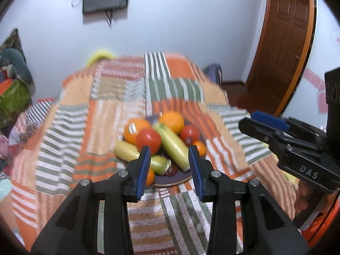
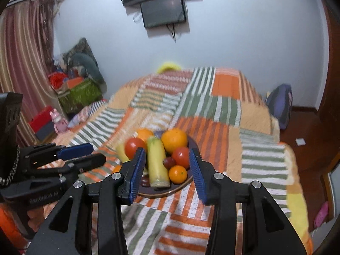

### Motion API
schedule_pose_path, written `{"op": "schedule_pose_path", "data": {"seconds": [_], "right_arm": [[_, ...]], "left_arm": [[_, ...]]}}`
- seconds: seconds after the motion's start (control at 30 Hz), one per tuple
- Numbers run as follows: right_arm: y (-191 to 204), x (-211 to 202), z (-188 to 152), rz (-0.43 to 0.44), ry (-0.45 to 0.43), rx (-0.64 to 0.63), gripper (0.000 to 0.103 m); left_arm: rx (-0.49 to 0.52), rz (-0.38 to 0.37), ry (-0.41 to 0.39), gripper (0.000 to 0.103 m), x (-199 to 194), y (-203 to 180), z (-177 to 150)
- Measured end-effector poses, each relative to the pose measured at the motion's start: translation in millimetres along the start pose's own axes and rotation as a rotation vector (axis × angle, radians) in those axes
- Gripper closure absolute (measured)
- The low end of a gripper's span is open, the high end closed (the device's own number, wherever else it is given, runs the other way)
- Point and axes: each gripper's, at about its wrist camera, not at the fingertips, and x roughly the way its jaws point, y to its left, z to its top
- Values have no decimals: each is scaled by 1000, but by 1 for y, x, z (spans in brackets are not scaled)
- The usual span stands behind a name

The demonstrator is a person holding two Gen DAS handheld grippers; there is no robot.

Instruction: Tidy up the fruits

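Observation:
A dark plate lies on the striped blanket and holds two oranges, two red tomatoes, long yellow-green fruits, a small mandarin and dark red plums. My left gripper hovers above the plate's near side with its blue pads apart and nothing between them. My right gripper hangs over the same plate, jaws also apart and empty. Each gripper shows in the other's view: the right gripper on the right, the left gripper on the left.
The orange, green and white patchwork blanket covers a bed. A screen hangs on the far wall. Boxes and bags pile up at the left by a curtain. A backpack and a wooden door stand to the right.

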Motion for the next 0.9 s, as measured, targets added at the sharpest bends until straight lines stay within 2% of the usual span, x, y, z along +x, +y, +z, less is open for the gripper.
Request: {"op": "schedule_pose_path", "data": {"seconds": [0.23,0.47,0.53,0.73,0.83,0.9], "right_arm": [[33,-76,17,1,-171,-49,64],[64,-133,20,15,-303,-83,63],[70,-143,17,13,-324,-90,59],[78,-155,11,-10,-366,-93,42],[78,-159,10,-22,-383,-79,29],[80,-163,9,-38,-396,-78,21]], "left_arm": [[19,36,-213,66,-97,-18,14],[41,39,-347,66,-169,-33,9],[41,37,-371,62,-185,-36,5],[30,69,-451,40,-220,-37,-6],[26,76,-471,34,-229,-36,-8],[27,88,-482,25,-233,-36,-11]]}}
